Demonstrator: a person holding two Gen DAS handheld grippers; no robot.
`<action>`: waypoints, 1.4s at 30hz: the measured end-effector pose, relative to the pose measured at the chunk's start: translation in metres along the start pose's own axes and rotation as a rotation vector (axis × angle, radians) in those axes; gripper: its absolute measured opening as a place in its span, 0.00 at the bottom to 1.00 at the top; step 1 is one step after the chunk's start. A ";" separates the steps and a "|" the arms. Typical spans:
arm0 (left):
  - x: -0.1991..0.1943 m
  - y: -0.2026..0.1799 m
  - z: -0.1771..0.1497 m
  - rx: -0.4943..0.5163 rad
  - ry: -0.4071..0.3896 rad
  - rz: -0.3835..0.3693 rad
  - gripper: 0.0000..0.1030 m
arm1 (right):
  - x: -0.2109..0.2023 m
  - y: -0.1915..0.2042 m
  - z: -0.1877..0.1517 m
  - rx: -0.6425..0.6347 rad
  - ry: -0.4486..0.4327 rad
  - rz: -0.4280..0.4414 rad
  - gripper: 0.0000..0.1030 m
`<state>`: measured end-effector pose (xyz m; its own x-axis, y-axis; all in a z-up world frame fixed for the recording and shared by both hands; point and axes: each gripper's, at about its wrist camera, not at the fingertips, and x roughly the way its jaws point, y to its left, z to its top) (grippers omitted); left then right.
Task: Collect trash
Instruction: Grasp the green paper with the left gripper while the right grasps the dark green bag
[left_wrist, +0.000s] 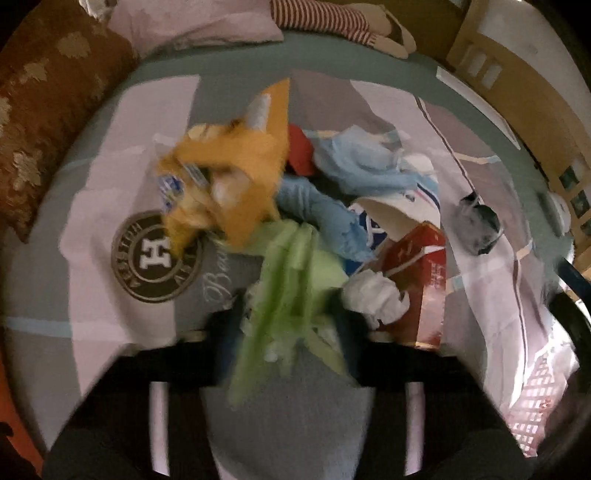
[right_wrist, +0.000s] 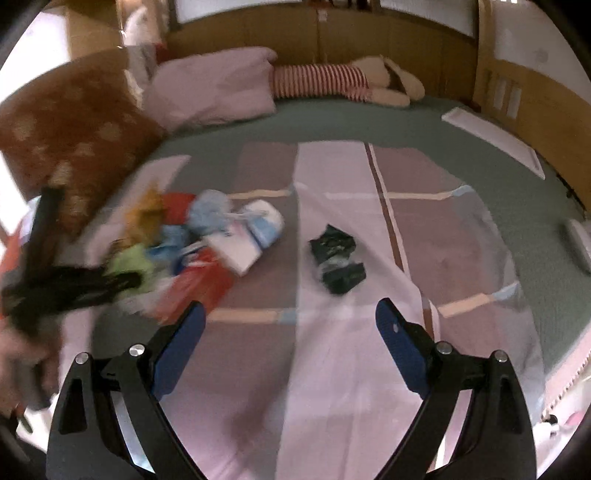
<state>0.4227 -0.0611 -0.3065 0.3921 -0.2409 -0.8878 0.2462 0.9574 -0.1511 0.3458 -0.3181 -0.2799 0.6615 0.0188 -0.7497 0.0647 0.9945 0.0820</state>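
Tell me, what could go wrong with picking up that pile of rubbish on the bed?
1. The left gripper is closed on a thin green wrapper that looks flimsy; it may slip or tear free.
2. A crumpled white tissue and a red carton lie right against the wrapper, so lifting could drag or scatter them.
3. The black bag lies apart from the pile; the open right gripper could overlook it.

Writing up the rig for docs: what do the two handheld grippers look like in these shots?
Right gripper: black plastic frame with curved arms, silver pivot bolts, and flat blue pads on both fingers. Left gripper: the same black frame, blurred and dark in its own view; from the right camera it shows as a black frame. No cables, markings or sleeves can be made out.
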 end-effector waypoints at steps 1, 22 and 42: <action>-0.002 0.001 0.000 0.001 -0.006 0.002 0.22 | 0.011 -0.002 0.003 -0.004 0.003 -0.013 0.89; -0.206 0.001 -0.111 -0.038 -0.410 0.009 0.22 | -0.113 0.012 -0.003 0.009 -0.139 0.172 0.44; -0.186 -0.029 -0.140 0.034 -0.339 0.089 0.24 | -0.153 0.059 -0.090 -0.096 -0.167 0.186 0.44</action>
<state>0.2188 -0.0217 -0.1982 0.6842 -0.2012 -0.7010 0.2247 0.9726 -0.0598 0.1812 -0.2529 -0.2201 0.7700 0.1924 -0.6083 -0.1349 0.9810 0.1395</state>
